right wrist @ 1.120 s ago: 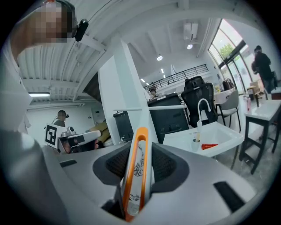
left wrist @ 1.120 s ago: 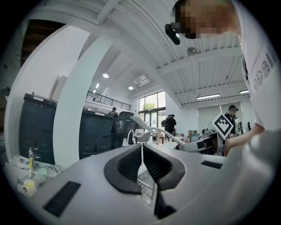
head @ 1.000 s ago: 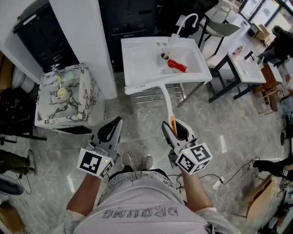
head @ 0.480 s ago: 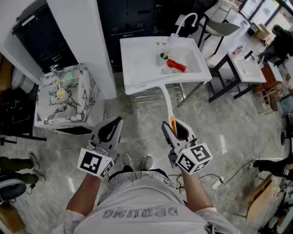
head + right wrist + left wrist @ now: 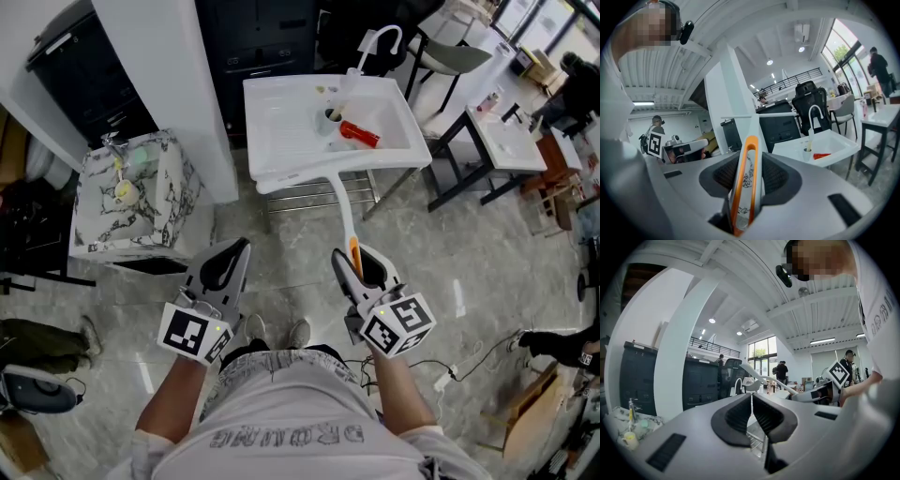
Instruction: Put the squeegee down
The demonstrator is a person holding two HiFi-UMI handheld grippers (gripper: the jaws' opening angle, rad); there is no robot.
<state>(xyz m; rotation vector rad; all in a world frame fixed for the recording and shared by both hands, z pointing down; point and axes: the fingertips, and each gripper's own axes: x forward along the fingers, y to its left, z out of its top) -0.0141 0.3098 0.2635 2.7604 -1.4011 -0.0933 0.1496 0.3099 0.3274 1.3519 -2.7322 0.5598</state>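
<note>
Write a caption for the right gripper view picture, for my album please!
The right tongs clamp the orange-edged squeegee, aimed toward the white sink.

The head view is bright, even and sharp, with soft shadows and pale glare streaks on the glossy floor (image 5: 281,248) at 3 and 8 o'clock. Both gripper views are fisheye, with black corners and lines bowing toward the rims. In the right one, windows (image 5: 841,54) at 2 o'clock blow out white, lamps (image 5: 769,62) glow overhead, and the squeegee (image 5: 746,178) stays sharp.
</note>
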